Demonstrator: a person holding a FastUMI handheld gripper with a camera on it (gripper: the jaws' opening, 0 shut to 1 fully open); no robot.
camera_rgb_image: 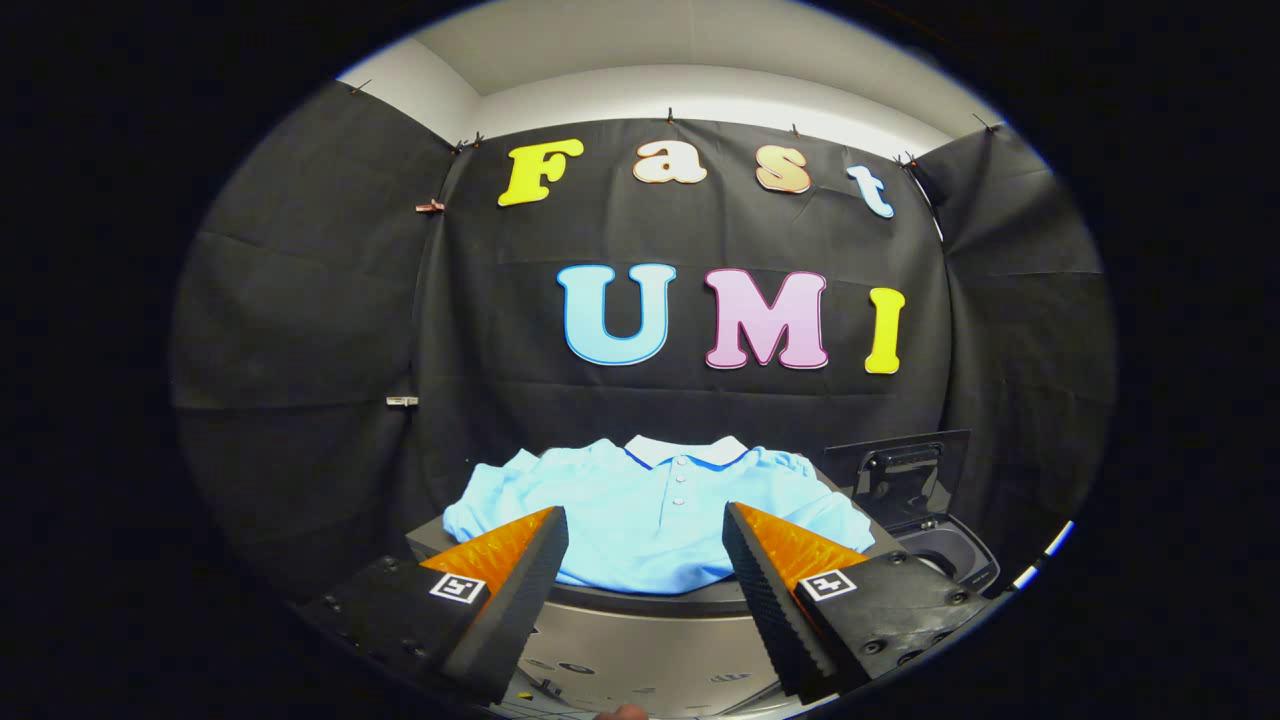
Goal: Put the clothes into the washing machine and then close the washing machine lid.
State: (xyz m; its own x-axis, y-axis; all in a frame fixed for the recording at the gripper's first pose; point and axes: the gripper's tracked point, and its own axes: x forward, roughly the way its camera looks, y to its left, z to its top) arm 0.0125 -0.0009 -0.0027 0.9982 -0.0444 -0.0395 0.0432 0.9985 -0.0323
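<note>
A light blue polo shirt (650, 515) with a white collar lies folded on a dark flat surface (640, 598), just beyond my fingertips. My gripper (645, 530) is open, its fingers spread wide with nothing between them, hovering in front of the shirt's near edge. To the right of the shirt stands the washing machine (950, 555), its dark lid (900, 468) raised upright behind the round opening.
A grey curved panel (640, 660) with small markings lies below and between my fingers. Black cloth walls close in the booth behind and on both sides.
</note>
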